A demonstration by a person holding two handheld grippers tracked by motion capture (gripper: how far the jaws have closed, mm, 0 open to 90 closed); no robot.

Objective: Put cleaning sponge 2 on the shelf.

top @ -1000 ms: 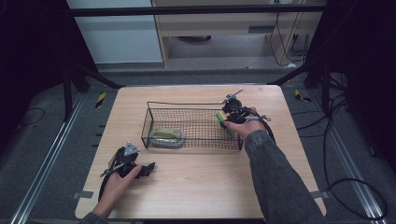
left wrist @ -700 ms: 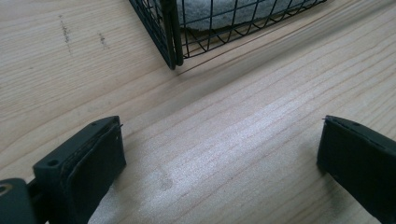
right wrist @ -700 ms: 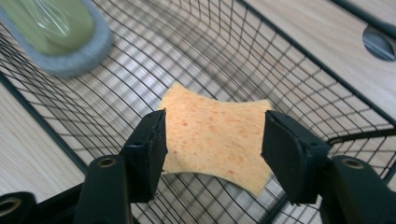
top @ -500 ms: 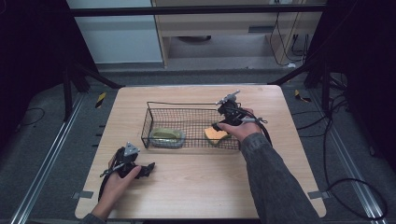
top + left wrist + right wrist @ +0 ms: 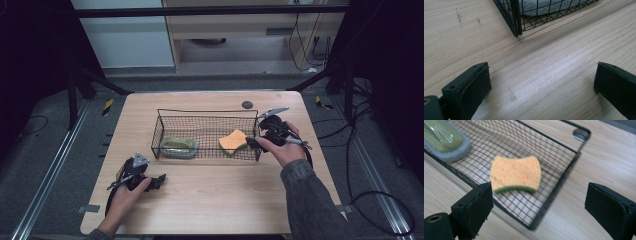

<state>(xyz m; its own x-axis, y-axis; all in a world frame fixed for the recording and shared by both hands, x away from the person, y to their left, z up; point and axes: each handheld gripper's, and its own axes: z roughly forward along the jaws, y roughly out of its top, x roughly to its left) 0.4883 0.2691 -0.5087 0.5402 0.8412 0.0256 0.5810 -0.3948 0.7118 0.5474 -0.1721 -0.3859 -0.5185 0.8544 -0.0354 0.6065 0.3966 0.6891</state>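
Orange sponge (image 5: 233, 141) lay in wire basket (image 5: 207, 114), right end, at 3 o'clock of the green brush (image 5: 178, 146). Right gripper (image 5: 256, 143) just opened, jaws wide, nothing between them, beside basket's right wall. Left gripper (image 5: 161, 177) released, resting on table (image 5: 225, 200) at 7 o'clock of basket.

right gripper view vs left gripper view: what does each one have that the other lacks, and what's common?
Right gripper view alone: the orange sponge with its green underside lying in the basket, a green scrubber on a grey pad at the far end, and a dark round spot on the table. Left gripper view alone: the basket's near corner seen from outside, pale cloth behind the mesh. Shared: the wire basket, the wooden table, open black jaws.
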